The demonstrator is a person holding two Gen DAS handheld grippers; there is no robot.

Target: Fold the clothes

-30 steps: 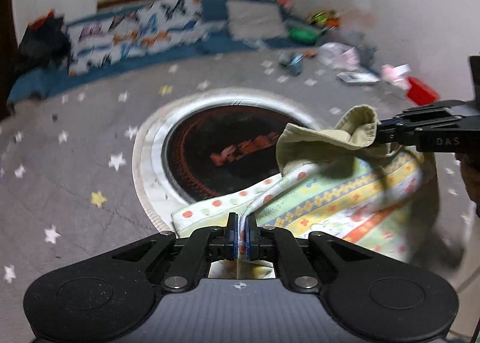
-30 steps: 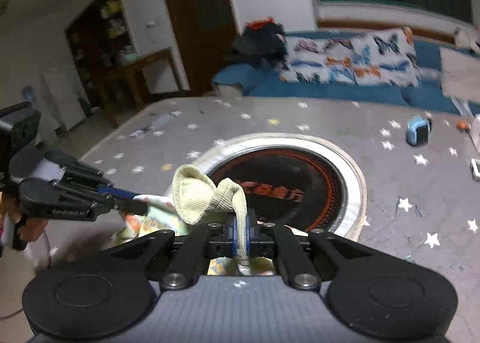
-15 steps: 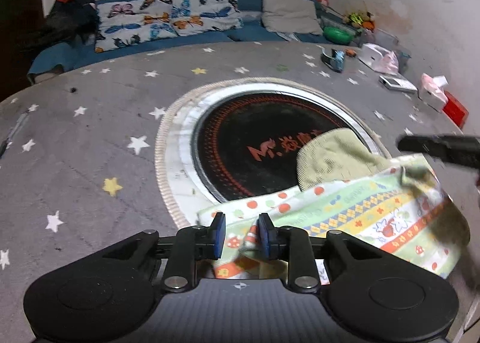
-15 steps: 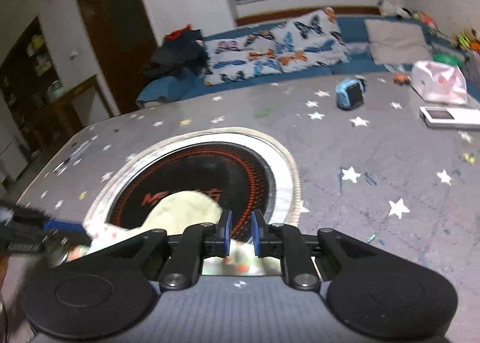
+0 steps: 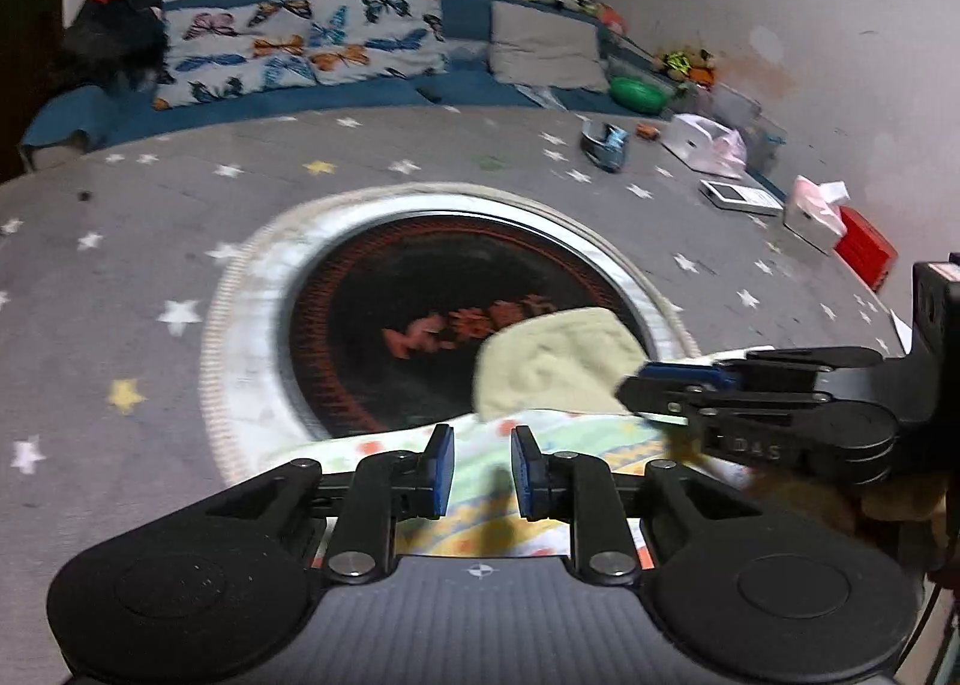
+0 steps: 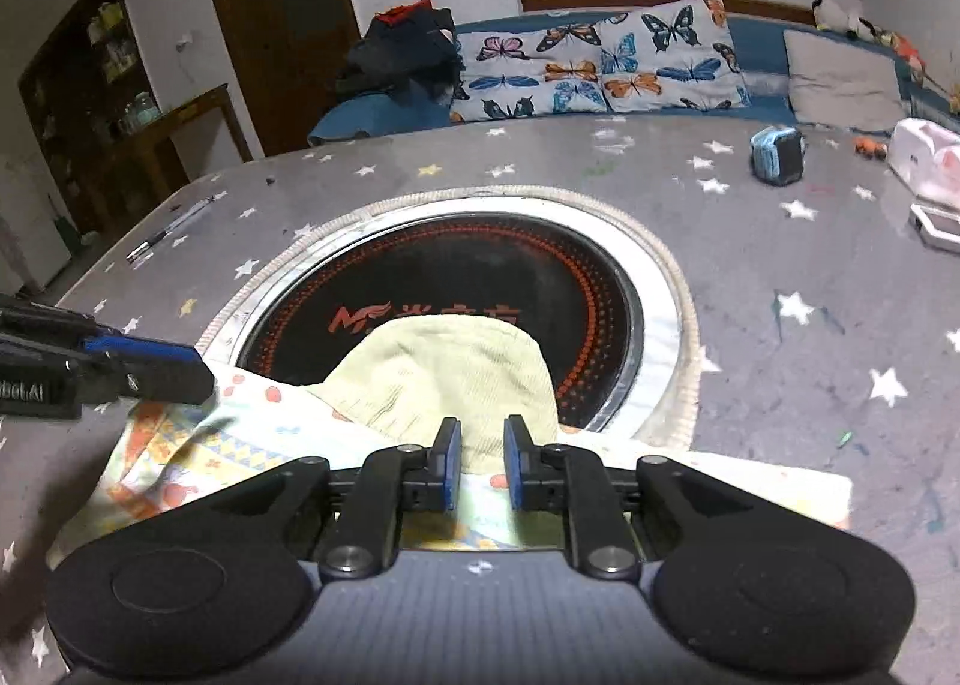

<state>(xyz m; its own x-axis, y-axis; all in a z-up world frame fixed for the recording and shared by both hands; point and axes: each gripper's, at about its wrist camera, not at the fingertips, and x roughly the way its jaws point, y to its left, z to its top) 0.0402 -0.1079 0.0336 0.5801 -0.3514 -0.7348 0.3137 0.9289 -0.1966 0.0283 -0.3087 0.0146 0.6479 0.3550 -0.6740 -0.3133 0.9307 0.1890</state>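
One patterned garment (image 6: 288,439), released a second ago, is laid on the counter (image 6: 780,361); left gripper (image 5: 482,472) and right gripper (image 6: 482,466) are parted, empty; fold judged set down.

The table (image 6: 780,361) is being covered by a matt grey cloth printed with stars. A glossy black disc (image 6: 456,289), looking like glass, is being ringed by bright brushed metal (image 6: 657,319). The garment (image 6: 252,433) is being shown as soft printed cotton, its pale green cuff (image 6: 444,373) as ribbed knit. Each claw, left (image 5: 482,472) and right (image 6: 482,463), is being seen as matt black plastic with blue rubbery pads (image 6: 450,466) and shiny metal pivot pins (image 6: 345,556).
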